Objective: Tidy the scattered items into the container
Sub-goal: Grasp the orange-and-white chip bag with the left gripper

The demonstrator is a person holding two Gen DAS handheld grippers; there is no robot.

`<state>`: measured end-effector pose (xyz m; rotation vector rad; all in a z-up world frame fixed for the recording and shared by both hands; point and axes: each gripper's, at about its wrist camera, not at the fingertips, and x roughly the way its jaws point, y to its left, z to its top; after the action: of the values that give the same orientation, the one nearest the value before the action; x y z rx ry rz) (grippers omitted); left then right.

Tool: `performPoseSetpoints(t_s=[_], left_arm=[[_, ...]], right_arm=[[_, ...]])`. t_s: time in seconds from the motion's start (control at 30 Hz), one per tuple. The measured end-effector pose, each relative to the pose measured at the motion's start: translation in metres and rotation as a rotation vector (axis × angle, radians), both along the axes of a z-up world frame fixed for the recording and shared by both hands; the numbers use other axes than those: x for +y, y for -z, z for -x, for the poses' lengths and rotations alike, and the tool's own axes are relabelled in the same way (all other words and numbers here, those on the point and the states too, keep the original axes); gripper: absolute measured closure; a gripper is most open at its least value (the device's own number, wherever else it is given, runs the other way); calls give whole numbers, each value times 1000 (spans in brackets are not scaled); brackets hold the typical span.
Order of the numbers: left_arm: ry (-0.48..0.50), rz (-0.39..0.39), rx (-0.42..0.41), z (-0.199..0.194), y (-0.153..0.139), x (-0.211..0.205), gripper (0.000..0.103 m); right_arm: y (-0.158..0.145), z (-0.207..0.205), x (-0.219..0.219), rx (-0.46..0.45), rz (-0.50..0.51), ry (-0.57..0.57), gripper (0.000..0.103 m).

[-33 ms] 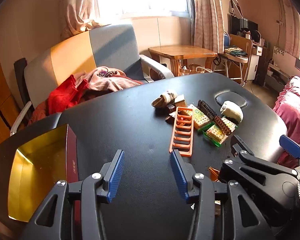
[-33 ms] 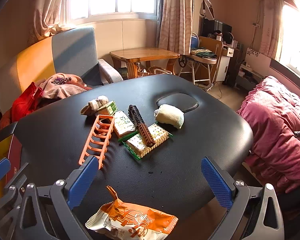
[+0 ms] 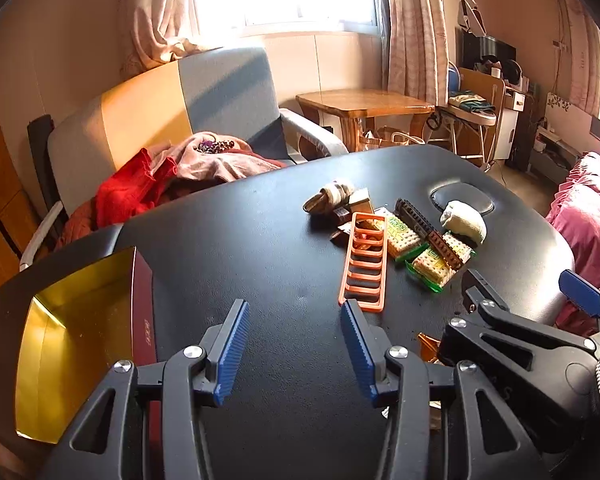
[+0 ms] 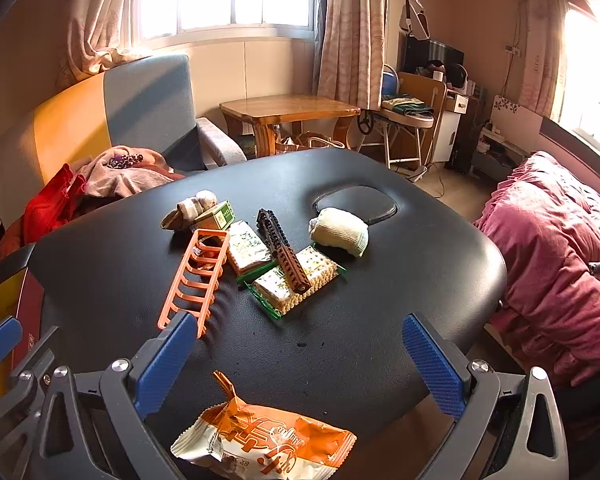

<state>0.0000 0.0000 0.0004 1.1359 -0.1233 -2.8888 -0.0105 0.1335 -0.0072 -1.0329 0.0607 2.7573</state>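
A gold-lined red box (image 3: 80,336) sits at the table's left edge. An orange plastic rack (image 3: 364,264) (image 4: 196,276), cracker packs (image 3: 432,264) (image 4: 296,284), a dark toothed bar (image 4: 282,248), a white rolled sock (image 4: 340,232), a beige sock bundle (image 4: 188,208) and a small green box (image 4: 216,216) lie mid-table. An orange snack bag (image 4: 264,440) lies between my right gripper's fingers. My right gripper (image 4: 300,364) is wide open above it. My left gripper (image 3: 292,344) is open and empty, just right of the box.
The black padded table (image 4: 380,320) has a face-hole pad (image 4: 356,204) at the far side. A sofa with red and pink clothes (image 3: 168,176) stands behind it, a pink quilt (image 4: 560,260) to the right and a wooden side table (image 4: 288,108) beyond.
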Motion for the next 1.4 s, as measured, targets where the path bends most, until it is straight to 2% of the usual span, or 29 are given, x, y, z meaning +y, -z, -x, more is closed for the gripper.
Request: performPoseSetpoints(t_s=[0.17, 0.5, 0.77, 0.9, 1.03, 1.23, 1.4], left_arm=[[7, 8, 8, -3, 3, 3, 55], [21, -21, -53, -1, 13, -5, 55], [85, -62, -117, -2, 33, -12, 55], [124, -91, -153, -4, 45, -16, 55], [162, -118, -189, -7, 57, -19, 55], [187, -155, -228, -15, 65, -31, 55], [158, -201, -224, -19, 65, -52, 55]], right_arm=[[0, -5, 4, 1, 24, -2, 0], [3, -7, 1, -11, 8, -17, 0], [9, -15, 12, -9, 81, -140, 0], [19, -23, 31, -57, 197, -287, 0], [38, -34, 46, -154, 307, -435, 0], [72, -33, 43, -283, 430, -528, 0], [81, -15, 23, -316, 528, -570, 0]])
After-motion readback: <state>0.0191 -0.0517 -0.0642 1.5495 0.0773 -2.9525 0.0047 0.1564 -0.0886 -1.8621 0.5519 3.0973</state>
